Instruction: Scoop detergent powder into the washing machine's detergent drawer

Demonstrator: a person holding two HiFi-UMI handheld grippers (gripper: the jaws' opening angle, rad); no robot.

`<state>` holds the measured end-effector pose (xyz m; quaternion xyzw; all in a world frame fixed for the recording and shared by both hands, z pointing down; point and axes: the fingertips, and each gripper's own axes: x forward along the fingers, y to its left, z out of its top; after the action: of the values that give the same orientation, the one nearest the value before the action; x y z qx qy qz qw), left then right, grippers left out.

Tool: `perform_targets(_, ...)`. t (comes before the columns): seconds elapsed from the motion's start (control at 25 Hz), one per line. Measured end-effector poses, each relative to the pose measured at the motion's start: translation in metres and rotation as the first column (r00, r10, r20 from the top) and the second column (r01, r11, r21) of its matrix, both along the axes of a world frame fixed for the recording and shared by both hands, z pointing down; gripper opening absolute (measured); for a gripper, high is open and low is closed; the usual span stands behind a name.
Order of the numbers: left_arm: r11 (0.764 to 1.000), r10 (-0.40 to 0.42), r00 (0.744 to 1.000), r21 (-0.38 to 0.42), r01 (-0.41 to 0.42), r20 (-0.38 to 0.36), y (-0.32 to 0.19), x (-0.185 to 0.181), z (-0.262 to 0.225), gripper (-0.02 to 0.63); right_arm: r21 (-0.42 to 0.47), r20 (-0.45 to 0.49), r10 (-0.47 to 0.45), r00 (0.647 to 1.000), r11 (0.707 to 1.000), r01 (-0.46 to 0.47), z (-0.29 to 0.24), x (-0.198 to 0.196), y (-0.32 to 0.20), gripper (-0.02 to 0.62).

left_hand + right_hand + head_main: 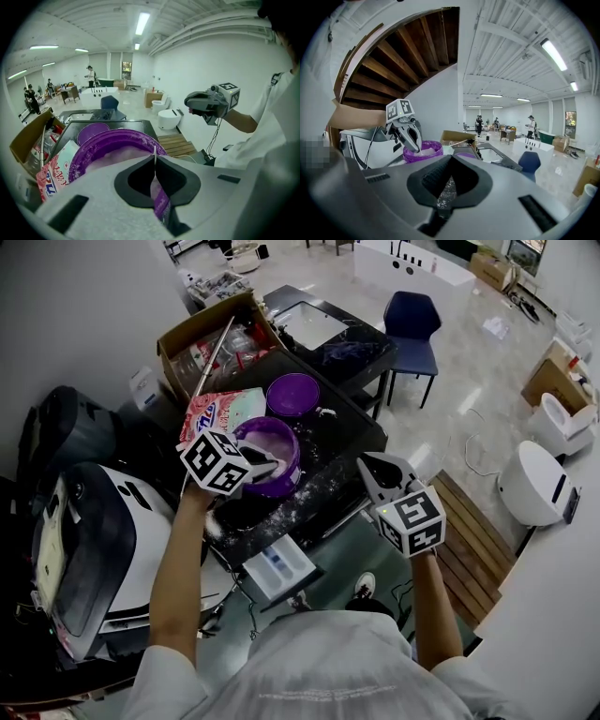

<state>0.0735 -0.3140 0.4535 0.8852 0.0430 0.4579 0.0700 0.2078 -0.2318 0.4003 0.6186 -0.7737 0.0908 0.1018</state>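
A purple tub (281,442) of white powder stands on the black top, which is dusted with spilled powder. My left gripper (272,465) reaches over the tub's rim, shut on a purple scoop handle (162,202); the scoop's bowl is hidden. The tub (110,145) fills the left gripper view. My right gripper (367,465) hangs in the air to the right of the tub, shut with nothing in it. In the right gripper view my left gripper (412,138) dips into the tub (424,151). A white detergent drawer (278,568) stands pulled out below the top's front edge.
A pink detergent bag (214,411) lies left of the tub, with a purple lid (292,393) behind it. Further back sits an open cardboard box (202,338). A dark appliance (89,549) stands at the left, a blue chair (412,329) far right.
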Motion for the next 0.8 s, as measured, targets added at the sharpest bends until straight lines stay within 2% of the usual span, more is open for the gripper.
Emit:
perform_targets(0.12,1.0,0.017,1.0,-0.014,-0.017,-0.009,0.006,-0.009,-0.006,0.014,0.006,-0.005,0.001,1.0,1.0,-0.001,-0.003,-0.005,-0.002,0.005)
perform_targets(0.28,0.998,0.063,0.998,-0.014,-0.063,0.028,0.016,-0.022,-0.005,0.014,0.018,-0.006,0.002,1.0,1.0,-0.002,-0.006,-0.014,-0.004,0.005)
perform_targets(0.48,0.998,0.051,0.999,-0.027,-0.05,0.018,0.016,-0.03,-0.007,0.014,0.031,-0.03,-0.006,1.0,1.0,0.007,-0.013,-0.024,-0.006,0.005)
perform_targets(0.6,0.999,0.01,1.0,-0.036,-0.01,-0.015,0.013,-0.031,-0.008,0.014,0.036,-0.043,-0.009,0.999,0.999,0.01,-0.014,-0.028,-0.006,0.005)
perform_targets(0.68,0.998,-0.052,0.997,-0.041,0.05,-0.057,0.006,-0.033,-0.011,0.014,0.038,-0.052,-0.005,0.999,0.999,0.007,-0.015,-0.028,-0.005,0.005)
perform_targets(0.8,0.983,-0.173,0.974,-0.085,0.161,-0.149,-0.005,-0.038,-0.016,0.014,0.042,-0.057,0.013,0.998,0.999,-0.01,-0.019,-0.027,-0.005,0.005)
